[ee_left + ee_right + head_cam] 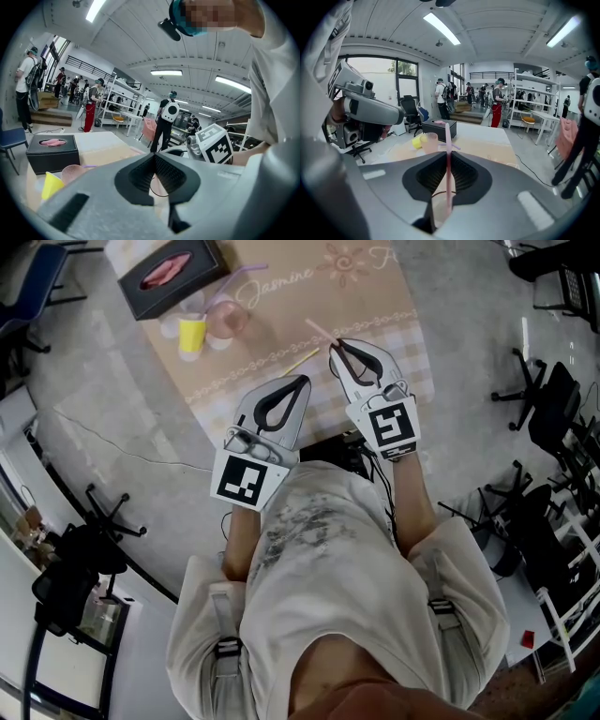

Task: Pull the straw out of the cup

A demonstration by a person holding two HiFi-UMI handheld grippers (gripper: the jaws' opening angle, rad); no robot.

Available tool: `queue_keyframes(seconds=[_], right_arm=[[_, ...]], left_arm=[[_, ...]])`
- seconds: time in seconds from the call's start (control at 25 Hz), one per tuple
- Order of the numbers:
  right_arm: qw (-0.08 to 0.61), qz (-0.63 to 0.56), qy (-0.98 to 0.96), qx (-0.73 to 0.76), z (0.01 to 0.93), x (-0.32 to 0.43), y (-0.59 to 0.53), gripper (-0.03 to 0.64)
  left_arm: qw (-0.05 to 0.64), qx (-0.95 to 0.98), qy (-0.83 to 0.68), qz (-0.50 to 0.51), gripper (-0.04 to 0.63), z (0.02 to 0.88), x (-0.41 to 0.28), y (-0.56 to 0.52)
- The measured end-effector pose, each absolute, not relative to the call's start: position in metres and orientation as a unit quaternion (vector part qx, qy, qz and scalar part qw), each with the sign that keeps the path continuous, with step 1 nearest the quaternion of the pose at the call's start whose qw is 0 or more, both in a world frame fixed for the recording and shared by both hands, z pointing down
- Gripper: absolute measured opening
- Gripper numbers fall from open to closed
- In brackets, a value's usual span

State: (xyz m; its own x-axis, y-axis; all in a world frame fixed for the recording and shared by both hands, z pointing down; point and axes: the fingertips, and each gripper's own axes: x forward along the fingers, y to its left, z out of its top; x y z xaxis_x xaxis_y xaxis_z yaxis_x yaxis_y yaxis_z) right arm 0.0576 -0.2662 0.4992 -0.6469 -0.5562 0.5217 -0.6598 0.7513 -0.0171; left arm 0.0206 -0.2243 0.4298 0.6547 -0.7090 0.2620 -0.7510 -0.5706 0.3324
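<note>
Head view, upper centre: right gripper (334,346) pinched tight on one pink straw (317,330), above patterned table (375,296). Left gripper (304,382) just beside, jaws pressed together, empty. Upper left: one black tissue box (173,276), one yellow cup (192,334), one pink cup (228,318) with one purple straw (246,277). Between cups and grippers, one thin yellow stick (302,360) lying flat.

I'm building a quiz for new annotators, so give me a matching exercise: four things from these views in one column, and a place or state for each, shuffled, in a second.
Things:
1. pink straw
2. left gripper
3. yellow cup
4. tissue box

Places or states:
a. black, with pink tissue showing on top
b. clamped in the jaws of the right gripper
c. jaws together, nothing held
d. beside the pink cup

Pairs: 1-b, 2-c, 3-d, 4-a
</note>
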Motion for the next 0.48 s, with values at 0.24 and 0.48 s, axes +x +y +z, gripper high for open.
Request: queue_keyframes(seconds=[0.24,0.48], right_arm=[[0.243,0.09,-0.9,0.351,0.482,0.056,-0.26,0.037],[0.232,0.078,-0.894,0.375,0.461,0.061,-0.253,0.037]], left_arm=[[0.202,0.89,-0.408,0.038,0.006,0.419,0.017,-0.216],[0.191,0.896,-0.399,0.03,0.006,0.406,0.017,-0.206]])
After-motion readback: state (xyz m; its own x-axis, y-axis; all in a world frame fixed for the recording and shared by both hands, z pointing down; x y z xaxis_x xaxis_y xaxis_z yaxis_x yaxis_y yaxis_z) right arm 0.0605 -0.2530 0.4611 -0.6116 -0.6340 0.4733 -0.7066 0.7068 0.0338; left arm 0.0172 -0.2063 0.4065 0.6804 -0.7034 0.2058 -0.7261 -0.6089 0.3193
